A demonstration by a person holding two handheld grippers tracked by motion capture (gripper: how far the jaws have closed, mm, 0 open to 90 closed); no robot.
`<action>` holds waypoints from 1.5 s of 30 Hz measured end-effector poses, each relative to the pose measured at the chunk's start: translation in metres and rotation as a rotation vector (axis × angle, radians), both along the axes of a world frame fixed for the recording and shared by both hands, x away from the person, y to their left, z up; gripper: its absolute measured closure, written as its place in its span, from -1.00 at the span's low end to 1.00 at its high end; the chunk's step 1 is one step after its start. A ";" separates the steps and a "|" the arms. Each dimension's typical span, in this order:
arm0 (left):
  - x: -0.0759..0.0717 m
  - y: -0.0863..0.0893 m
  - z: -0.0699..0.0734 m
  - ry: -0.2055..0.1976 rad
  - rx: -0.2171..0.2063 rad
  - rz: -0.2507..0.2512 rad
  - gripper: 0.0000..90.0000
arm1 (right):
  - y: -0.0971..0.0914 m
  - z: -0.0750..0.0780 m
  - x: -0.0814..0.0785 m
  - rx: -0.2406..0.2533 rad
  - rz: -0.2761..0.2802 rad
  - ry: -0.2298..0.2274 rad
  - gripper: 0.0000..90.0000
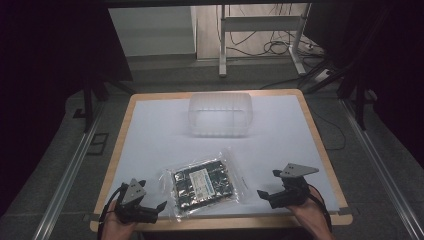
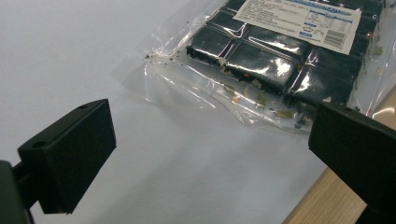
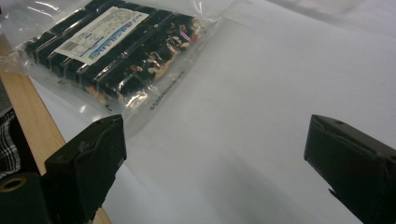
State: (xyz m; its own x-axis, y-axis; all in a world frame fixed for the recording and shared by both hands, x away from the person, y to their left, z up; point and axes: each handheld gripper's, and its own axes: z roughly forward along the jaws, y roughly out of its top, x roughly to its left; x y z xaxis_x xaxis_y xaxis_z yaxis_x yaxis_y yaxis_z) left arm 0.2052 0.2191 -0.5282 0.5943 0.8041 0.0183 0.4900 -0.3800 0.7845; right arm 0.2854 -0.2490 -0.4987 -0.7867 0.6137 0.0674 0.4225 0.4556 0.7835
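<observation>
White paper covers the worktop (image 1: 150, 135). From high up, a clear bag of dark snack blocks (image 1: 204, 184) lies near the front edge, between the left gripper (image 1: 152, 201) and the right gripper (image 1: 268, 184). A clear plastic tub (image 1: 219, 114) sits far back. Left gripper view: fingers (image 2: 70, 154) spread wide, bag just ahead. Right gripper view: fingers (image 3: 88, 163) wide too, holding nothing, bag nearby.

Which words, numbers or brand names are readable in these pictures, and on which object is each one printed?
None can be read.
White label on the clear bag of dark packets: printed lines, a table and a barcode, all too small and blurred to read.
Dark line of print on the bag's clear edge: too blurred to read.
Clear plastic container: no text visible.
</observation>
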 end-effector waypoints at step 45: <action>0.000 0.001 0.000 -0.004 0.003 0.016 -0.98 | 0.066 -0.018 0.052 0.089 0.004 0.287 0.12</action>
State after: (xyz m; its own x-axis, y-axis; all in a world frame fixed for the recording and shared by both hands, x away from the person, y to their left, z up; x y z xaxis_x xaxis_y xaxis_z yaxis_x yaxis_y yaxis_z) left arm 0.2052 0.2205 -0.5280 0.5813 0.8133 0.0236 0.4925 -0.3748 0.7855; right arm 0.3374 -0.1833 -0.5168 -0.7302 0.5922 0.3407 0.6307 0.3926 0.6694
